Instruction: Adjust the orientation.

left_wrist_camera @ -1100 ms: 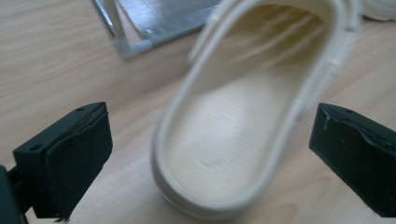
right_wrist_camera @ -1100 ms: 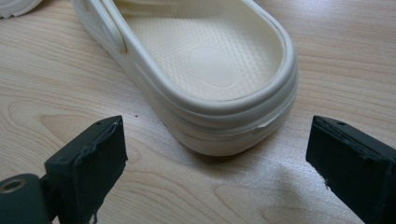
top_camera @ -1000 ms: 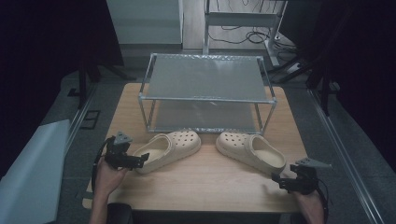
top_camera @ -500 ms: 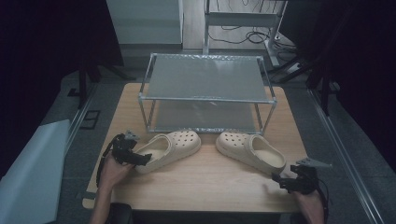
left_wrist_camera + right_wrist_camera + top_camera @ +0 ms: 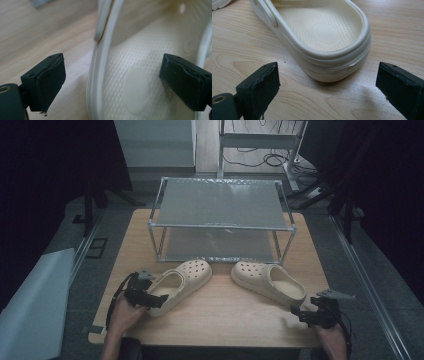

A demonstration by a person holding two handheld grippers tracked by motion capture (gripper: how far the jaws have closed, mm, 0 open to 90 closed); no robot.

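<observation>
Two cream clogs lie on the wooden table (image 5: 225, 320), toes toward the rack. My left gripper (image 5: 159, 301) is at the heel of the left clog (image 5: 185, 276). In the left gripper view its jaws straddle the clog's side rim (image 5: 100, 65), one pad (image 5: 50, 82) outside over the table and the other inside the shoe. The left gripper (image 5: 112, 65) has just been closing a little, and its pads stand clear of the rim. My right gripper (image 5: 298, 313) rests open just behind the right clog (image 5: 270, 281). That clog's heel (image 5: 322, 30) lies ahead of the right gripper (image 5: 328, 71).
A two-shelf metal rack (image 5: 222, 226) stands at the back of the table, both shelves bare. Bare wood runs along the front edge between the hands. Floor rails, cables and dark stands surround the table.
My left gripper has slid right and slightly down to the left clog's heel and now straddles its rim. The right gripper and both clogs have kept still.
</observation>
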